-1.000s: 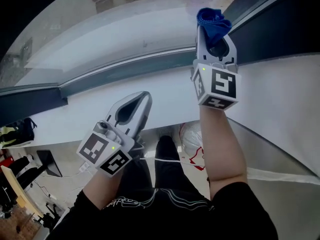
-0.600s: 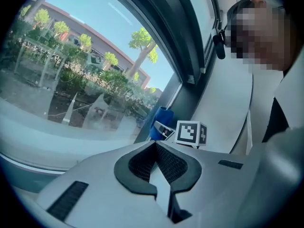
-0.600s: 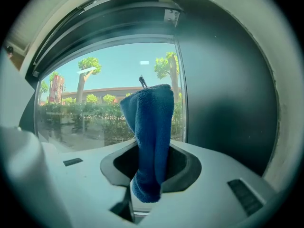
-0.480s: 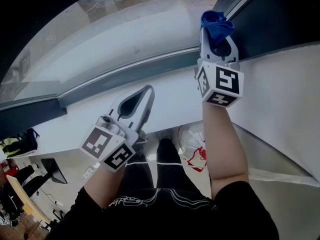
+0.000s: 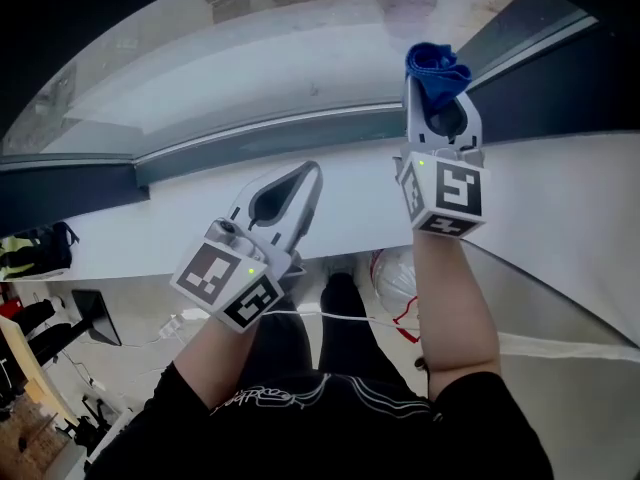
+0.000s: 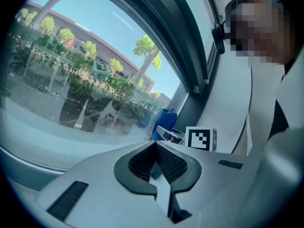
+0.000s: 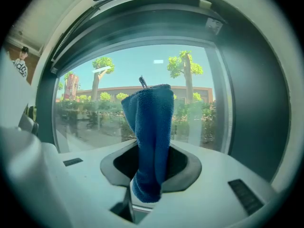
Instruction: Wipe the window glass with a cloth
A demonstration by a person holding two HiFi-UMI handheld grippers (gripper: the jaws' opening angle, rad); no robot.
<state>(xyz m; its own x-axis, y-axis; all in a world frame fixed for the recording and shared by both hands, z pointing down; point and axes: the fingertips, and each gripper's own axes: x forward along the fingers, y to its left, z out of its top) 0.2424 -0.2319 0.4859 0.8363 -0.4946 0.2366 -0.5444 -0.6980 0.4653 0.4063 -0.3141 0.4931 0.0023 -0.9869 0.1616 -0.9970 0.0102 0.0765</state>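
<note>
Right gripper [image 5: 437, 93] clenched on blue cloth [image 5: 434, 65]. Cloth held up near lower right corner of window glass [image 5: 250, 63] — contact with pane not discernible. Left gripper [image 5: 300, 180] closed, empty, over sill [image 5: 140, 223]. Judgement: wiping barely begun, most of pane left.

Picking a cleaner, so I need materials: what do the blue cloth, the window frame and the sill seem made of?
The blue cloth: soft, fuzzy nap, matte; likely microfibre or terry. The window frame: dark, smooth, faintly sheened; probably coated metal, though plastic is possible. The sill: white, flat, evenly matte; painted board or stone, cannot tell.
</note>
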